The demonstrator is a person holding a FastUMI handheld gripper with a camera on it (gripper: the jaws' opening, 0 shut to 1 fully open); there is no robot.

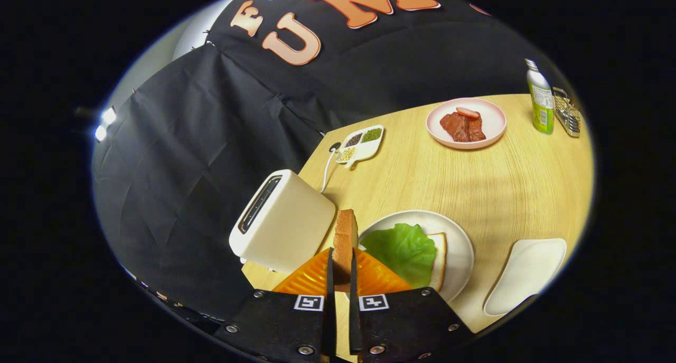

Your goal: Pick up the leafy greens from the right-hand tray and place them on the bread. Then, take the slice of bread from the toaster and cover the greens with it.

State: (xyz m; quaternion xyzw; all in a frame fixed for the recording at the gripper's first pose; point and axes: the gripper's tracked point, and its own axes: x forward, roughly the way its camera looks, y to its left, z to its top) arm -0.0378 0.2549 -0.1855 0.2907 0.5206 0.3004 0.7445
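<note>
hand-held gripper (340, 268) clamps bread slice (345, 239) | wooden table (475, 188) | black cloth wall (211, 130)

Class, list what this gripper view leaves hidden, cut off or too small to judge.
- Bread slice: its lower end is hidden between the gripper fingers.
- Bread on the white plate: mostly hidden under the lettuce leaf.
- Toaster slot: too dark to see inside.
- Divided dish: contents too small to identify.
</note>
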